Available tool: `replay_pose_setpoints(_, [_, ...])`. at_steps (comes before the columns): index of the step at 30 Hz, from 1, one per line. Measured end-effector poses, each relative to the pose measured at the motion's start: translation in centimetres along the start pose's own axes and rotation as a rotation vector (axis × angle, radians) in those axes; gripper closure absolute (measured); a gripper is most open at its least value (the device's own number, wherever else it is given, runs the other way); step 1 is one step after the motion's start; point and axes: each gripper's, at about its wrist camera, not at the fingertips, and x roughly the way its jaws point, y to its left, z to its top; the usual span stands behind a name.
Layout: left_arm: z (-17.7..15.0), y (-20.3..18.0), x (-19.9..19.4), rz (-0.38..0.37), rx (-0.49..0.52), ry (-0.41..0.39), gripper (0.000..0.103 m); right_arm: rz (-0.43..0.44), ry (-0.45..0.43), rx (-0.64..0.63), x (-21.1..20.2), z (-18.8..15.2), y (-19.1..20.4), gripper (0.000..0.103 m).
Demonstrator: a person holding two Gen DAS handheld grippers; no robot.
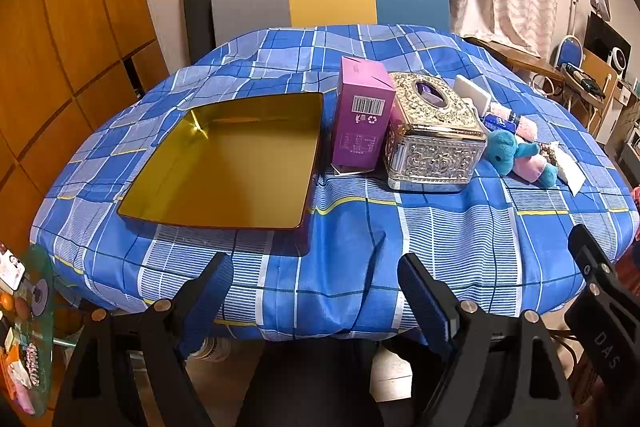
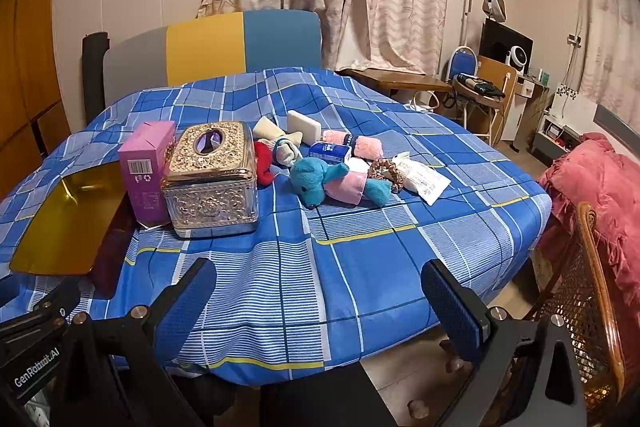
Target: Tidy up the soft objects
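Now both grippers' jaws gape empty (one gold tin [image 1: 224, 163], two plush toys).

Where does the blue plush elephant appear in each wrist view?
Left wrist: the blue plush elephant lies at right of centre, just right of the ornate metal tissue box.
Right wrist: it lies near the picture's centre, again to the right of the tissue box.
Shared landmark: the tissue box, beside the purple carton.
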Motion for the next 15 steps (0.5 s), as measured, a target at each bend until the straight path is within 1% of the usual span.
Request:
replay_pose_setpoints(10, [-0.03, -0.11, 0.26, 0.004, 0.004, 0.008, 0.017, -0.001, 0.000, 0.003, 0.04, -0.01, -0.03, 0.000])
replay_pose_setpoints(15, [0.10, -0.23, 0.78, -0.002, 0.000, 0.022, 0.017, 0.013, 0.008, 0.018, 0.31, 0.26, -0.33, 0.000])
